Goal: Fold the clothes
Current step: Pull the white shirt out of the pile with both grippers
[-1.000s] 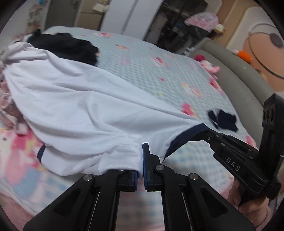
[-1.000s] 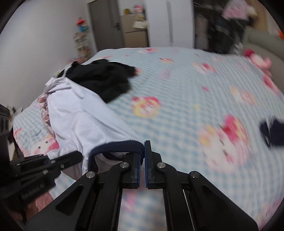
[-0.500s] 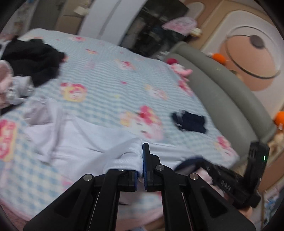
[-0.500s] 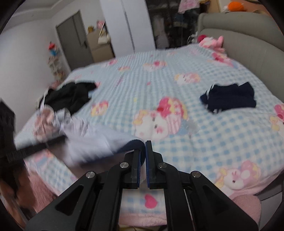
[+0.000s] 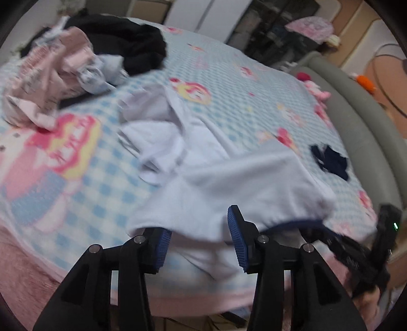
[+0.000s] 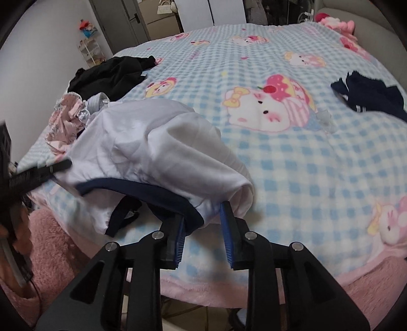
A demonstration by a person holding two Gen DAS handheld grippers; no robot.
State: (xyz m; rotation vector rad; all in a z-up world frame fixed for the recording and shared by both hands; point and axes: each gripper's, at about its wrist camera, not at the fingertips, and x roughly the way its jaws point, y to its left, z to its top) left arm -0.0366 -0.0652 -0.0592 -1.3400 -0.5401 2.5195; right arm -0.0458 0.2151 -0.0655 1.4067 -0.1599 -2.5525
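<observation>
A white shirt with a navy collar band lies crumpled on the bed's near edge. My left gripper has its jaws opening. The shirt's hem drapes over its left fingertip and sags into the gap, and the pads are not pressing on it. My right gripper is opening too. The collar end of the shirt hangs loosely between and over its blue pads. Both grippers sit low over the blanket's pink border.
The blue checked cartoon blanket covers the bed. At its far left lie a black garment and a pink patterned one. A small navy garment lies right. A grey padded headboard and a pink plush toy sit beyond.
Both grippers, shut on the shirt before, swept it toward the bed's near edge and lowered it. Their jaws have now parted and the shirt has slumped onto the blanket.
</observation>
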